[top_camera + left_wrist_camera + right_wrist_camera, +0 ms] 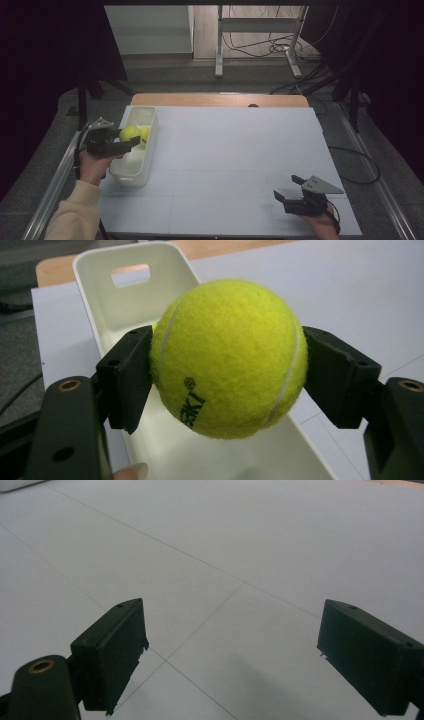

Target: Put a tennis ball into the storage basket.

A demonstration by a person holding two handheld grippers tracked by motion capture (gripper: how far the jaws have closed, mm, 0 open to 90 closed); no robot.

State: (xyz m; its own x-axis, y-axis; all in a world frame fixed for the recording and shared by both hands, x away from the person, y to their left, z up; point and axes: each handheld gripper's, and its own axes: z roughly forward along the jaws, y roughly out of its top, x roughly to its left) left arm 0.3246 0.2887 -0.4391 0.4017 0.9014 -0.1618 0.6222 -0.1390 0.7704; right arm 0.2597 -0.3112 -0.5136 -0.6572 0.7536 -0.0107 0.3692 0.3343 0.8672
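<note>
My left gripper (pixel 131 141) (pixel 227 367) is shut on a yellow-green tennis ball (pixel 129 133) (pixel 227 357), its black pads pressed on the ball's two sides. It holds the ball just above the inside of a white plastic bin (pixel 134 170) (pixel 145 295) at the table's left edge. A second tennis ball (pixel 145 134) lies in the bin just beyond the held one. Over the near right of the white board, my right gripper (pixel 286 187) (pixel 232 655) stands open with nothing between its fingers.
A white board (pixel 230 165) (pixel 250 540) covers the table, and a strip of bare wood (pixel 220 100) shows at the far edge. The bin has a handle slot (pixel 131 275) in its far wall. Beyond the table stand a metal frame and loose cables (pixel 280 47).
</note>
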